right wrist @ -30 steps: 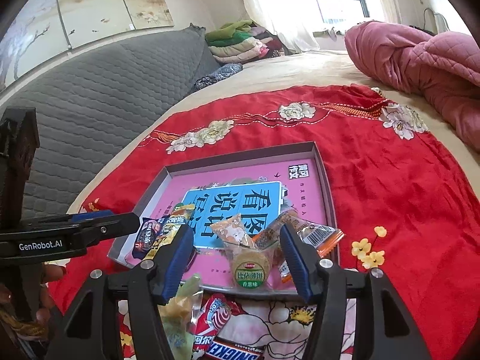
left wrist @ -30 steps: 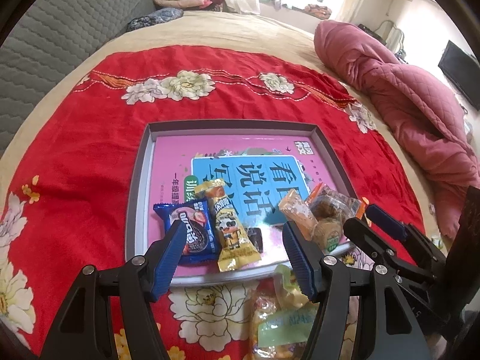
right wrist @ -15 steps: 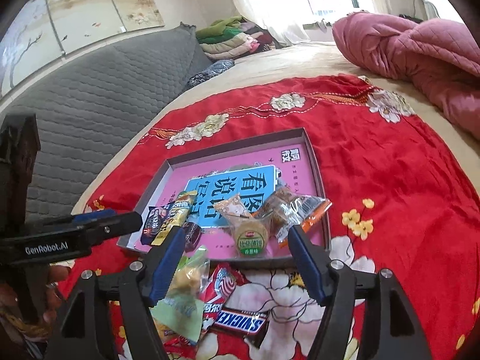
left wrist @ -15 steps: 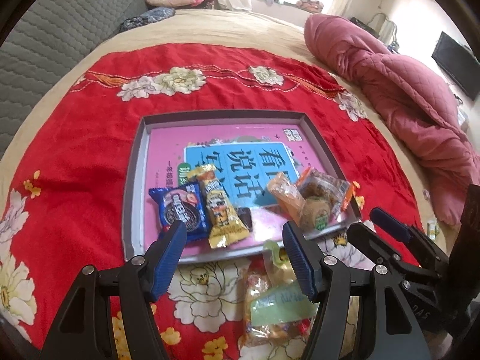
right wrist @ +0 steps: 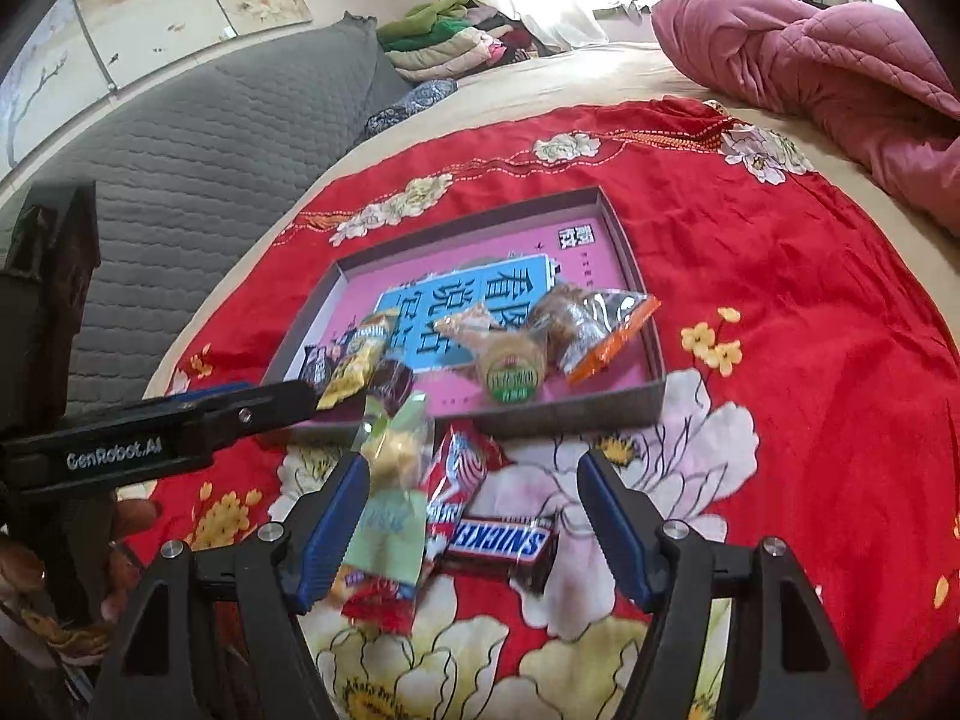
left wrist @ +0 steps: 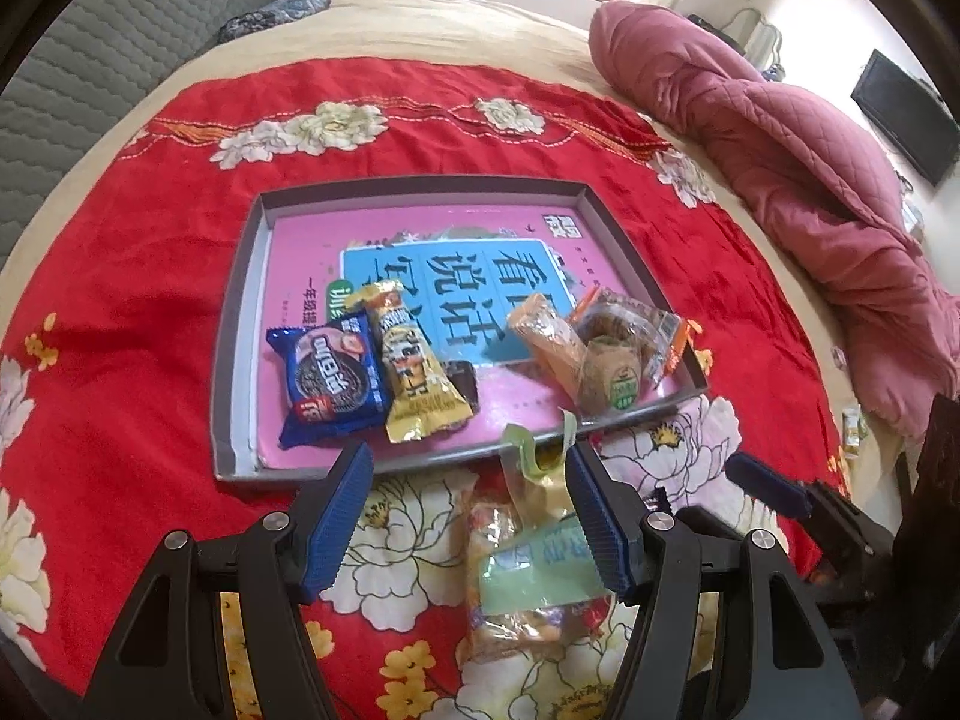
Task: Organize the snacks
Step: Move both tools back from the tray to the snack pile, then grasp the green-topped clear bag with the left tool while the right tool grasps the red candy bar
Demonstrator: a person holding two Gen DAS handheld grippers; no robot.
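A grey tray [left wrist: 234, 324] with a pink and blue book in it lies on the red flowered cloth. At its near end lie a blue Oreo pack [left wrist: 330, 384], a yellow bar [left wrist: 414, 378], an orange wafer pack [left wrist: 549, 342], a round cake [right wrist: 510, 369] and a clear pack with orange ends [right wrist: 594, 324]. In front of the tray lie a green-labelled bag [left wrist: 534, 564], a red and white pack [right wrist: 459, 465] and a Snickers bar [right wrist: 504, 540]. My left gripper [left wrist: 467, 468] stands open over the bag. My right gripper [right wrist: 473, 468] is open above the loose snacks, touching none.
A pink quilt [left wrist: 798, 168] is heaped at the right. A grey padded headboard [right wrist: 198, 138] runs along the left, with folded clothes [right wrist: 444, 42] at the far end. One finger of the left gripper [right wrist: 240, 414] reaches across the left of the right wrist view.
Both grippers have drawn back from the tray, so the loose snacks in front of it now show between their fingers. The right jaws stand wider than a second ago.
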